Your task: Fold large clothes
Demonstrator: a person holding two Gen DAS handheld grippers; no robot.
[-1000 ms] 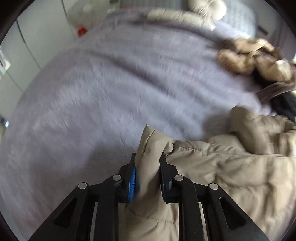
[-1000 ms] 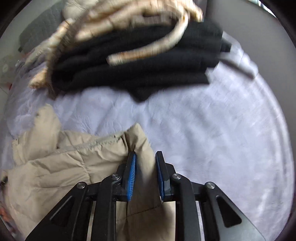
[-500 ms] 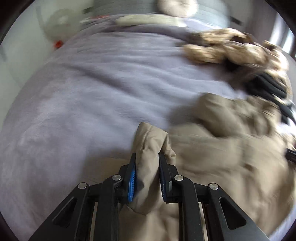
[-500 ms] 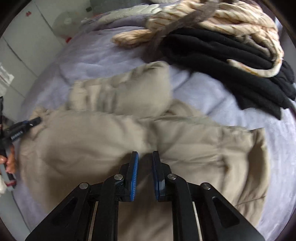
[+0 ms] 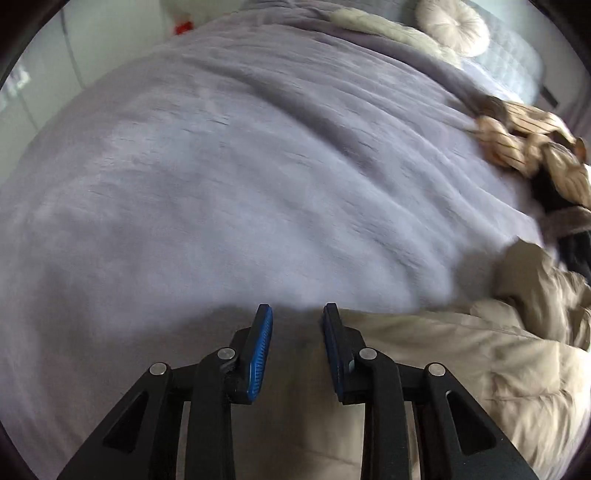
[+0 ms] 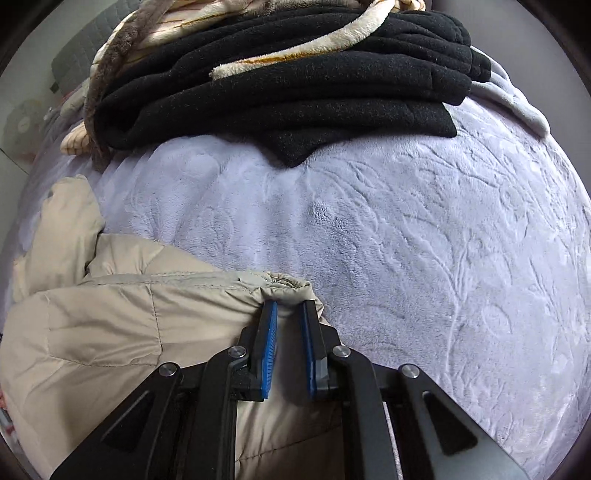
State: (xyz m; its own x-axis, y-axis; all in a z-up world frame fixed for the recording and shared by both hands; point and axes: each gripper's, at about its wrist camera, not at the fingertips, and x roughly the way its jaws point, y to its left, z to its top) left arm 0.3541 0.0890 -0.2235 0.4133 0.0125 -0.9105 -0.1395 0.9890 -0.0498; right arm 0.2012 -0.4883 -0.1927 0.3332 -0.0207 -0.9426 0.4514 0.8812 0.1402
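A beige padded jacket lies on the lilac plush blanket of a bed. In the left wrist view my left gripper is open and empty, with the jacket under and to the right of its fingers. In the right wrist view the jacket lies at the lower left, and my right gripper is shut on a bunched corner of it, low over the blanket.
A pile of black fleece and cream striped plush clothes lies at the far side; it also shows in the left wrist view. A round cream cushion sits at the head of the bed. White cupboards stand left.
My left gripper has opened and let go of the jacket corner it held. My right gripper has swung back to the right with a jacket corner still in it.
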